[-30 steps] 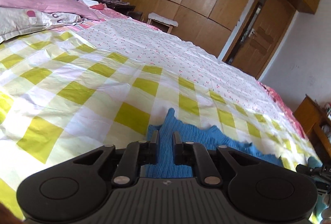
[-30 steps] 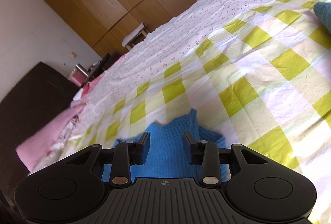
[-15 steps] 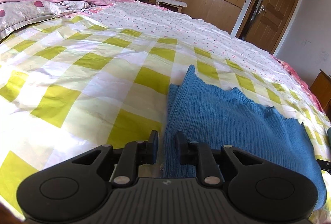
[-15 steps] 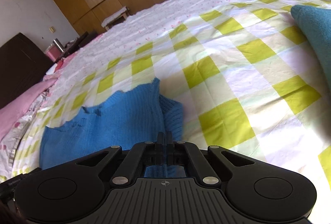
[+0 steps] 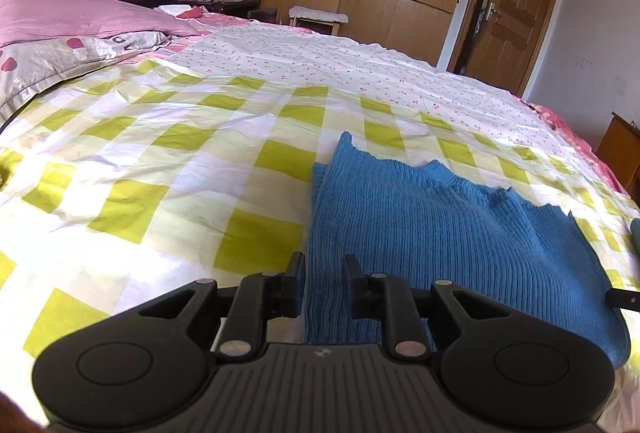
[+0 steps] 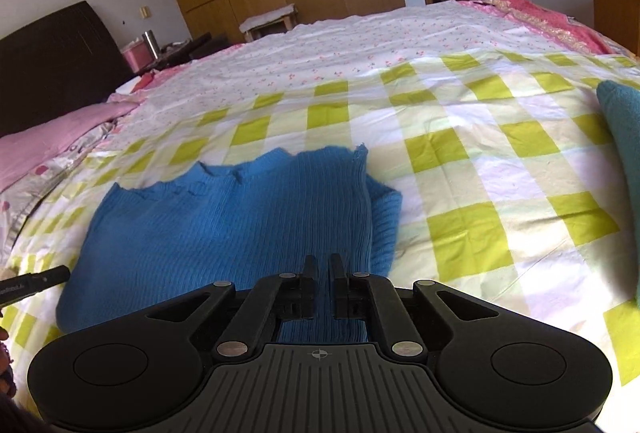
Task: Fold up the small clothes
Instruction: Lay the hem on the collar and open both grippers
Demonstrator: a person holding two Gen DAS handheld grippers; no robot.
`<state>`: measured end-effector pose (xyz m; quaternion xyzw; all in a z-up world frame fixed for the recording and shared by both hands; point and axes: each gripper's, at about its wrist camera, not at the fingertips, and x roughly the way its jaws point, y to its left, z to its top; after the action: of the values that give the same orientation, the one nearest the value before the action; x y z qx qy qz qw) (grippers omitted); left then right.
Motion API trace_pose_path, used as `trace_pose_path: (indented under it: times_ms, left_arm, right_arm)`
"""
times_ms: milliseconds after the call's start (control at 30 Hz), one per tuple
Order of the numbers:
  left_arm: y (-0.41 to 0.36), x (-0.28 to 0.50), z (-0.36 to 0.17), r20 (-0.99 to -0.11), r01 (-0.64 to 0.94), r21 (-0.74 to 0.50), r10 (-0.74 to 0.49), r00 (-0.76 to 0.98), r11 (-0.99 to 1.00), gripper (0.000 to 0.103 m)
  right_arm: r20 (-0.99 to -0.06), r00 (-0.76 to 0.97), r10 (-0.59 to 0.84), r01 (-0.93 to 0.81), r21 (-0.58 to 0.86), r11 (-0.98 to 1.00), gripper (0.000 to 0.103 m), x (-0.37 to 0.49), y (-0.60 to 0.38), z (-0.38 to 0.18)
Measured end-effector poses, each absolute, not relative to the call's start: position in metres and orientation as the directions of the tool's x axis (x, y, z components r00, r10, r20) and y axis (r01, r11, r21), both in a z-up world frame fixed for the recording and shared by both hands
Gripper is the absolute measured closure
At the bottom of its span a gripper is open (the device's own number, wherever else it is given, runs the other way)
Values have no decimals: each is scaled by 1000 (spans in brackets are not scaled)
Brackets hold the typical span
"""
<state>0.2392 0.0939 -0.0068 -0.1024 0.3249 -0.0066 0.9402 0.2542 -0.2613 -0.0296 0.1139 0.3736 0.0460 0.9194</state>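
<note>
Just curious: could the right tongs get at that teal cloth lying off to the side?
Probably yes. The teal cloth lies off to the right tongs' right, with only bare checked sheet between; nothing blocks it, though the tongs sit over the blue sweater.

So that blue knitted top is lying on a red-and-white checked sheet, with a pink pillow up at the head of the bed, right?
Not quite: the checked sheet under the blue knitted top is yellow-green and white, as the left wrist view shows. The pink pillow is at the head of the bed.
</note>
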Motion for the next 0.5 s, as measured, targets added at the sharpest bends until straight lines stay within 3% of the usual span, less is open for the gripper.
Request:
trace_pose_path:
  times_ms: [100, 200, 300, 500]
  left_arm:
    - [87, 231, -12, -619, -43, -140, -53, 783, 989, 76]
    - [84, 226, -16, -622, -38, -116, -43, 782, 993, 76]
    - [82, 222, -17, -614, -35, -116, -44, 788, 993, 76]
    - [80, 215, -19, -600, -20, -103, -46, 799, 994, 76]
  right_arm:
    - [-695, 708, 129, 25, 207, 978, 103, 252, -264, -40]
    - [-701, 705, 104, 55, 200, 978, 103, 251, -271, -38]
    - [-707, 705, 54, 86, 160, 983, 95, 249, -275, -33]
    - [-672, 740, -11, 103, 97, 990, 94, 237, -270, -15]
